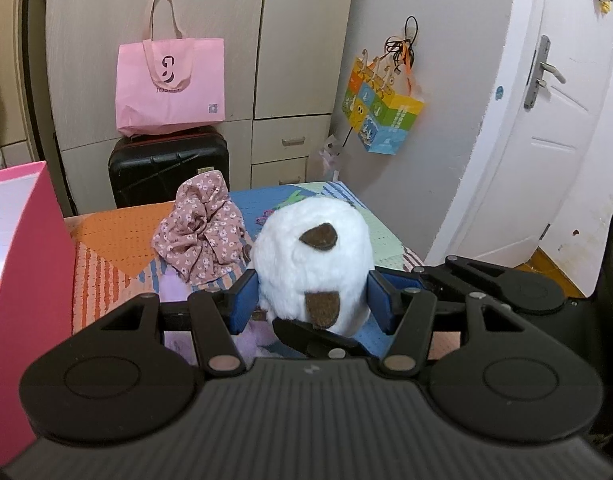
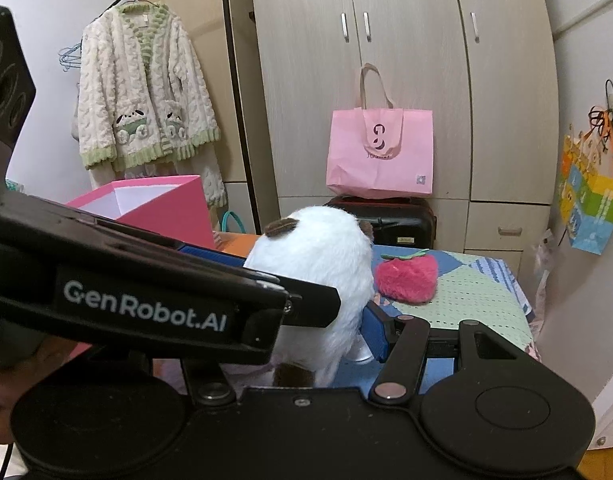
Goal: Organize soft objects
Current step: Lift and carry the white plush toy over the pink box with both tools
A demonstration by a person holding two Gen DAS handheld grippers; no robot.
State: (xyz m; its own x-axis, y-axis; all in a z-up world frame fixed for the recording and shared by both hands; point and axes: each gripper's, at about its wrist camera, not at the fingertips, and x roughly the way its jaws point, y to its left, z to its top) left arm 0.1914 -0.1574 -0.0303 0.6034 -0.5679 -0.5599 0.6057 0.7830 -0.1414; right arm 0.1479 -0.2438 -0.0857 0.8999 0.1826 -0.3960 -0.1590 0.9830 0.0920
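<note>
Left gripper (image 1: 312,300): clamped on the white plush toy (image 1: 312,264), one blue pad pressed into each furry flank; the toy bulges between them.
Right gripper (image 2: 326,320): crowded in at the same toy, with the left tool lying across its left side. Only its right blue pad (image 2: 376,336) shows, touching the fur; whether it is pinching or merely alongside, I cannot tell.
White plush toy: low over the patchwork cover (image 1: 118,240), near its front, brown patches facing the left camera.
Other soft things: floral scrunchie (image 1: 204,228) just behind and left of the toy; pink strawberry plush (image 2: 406,278) to its right; something lilac and fluffy (image 1: 252,340) under the left tool.
Likely destination: the open pink box (image 1: 30,280) at the left edge, by my guess.
Doing it well: let one tool carry. Two grips on a squashy body pull against each other, so the right should back away before any lift. Keep the squeeze at mid-body, raise the toy above the box wall, then release only once it is well inside.
Risk: fur slipping from the pads, or the lilac piece dragged along.
</note>
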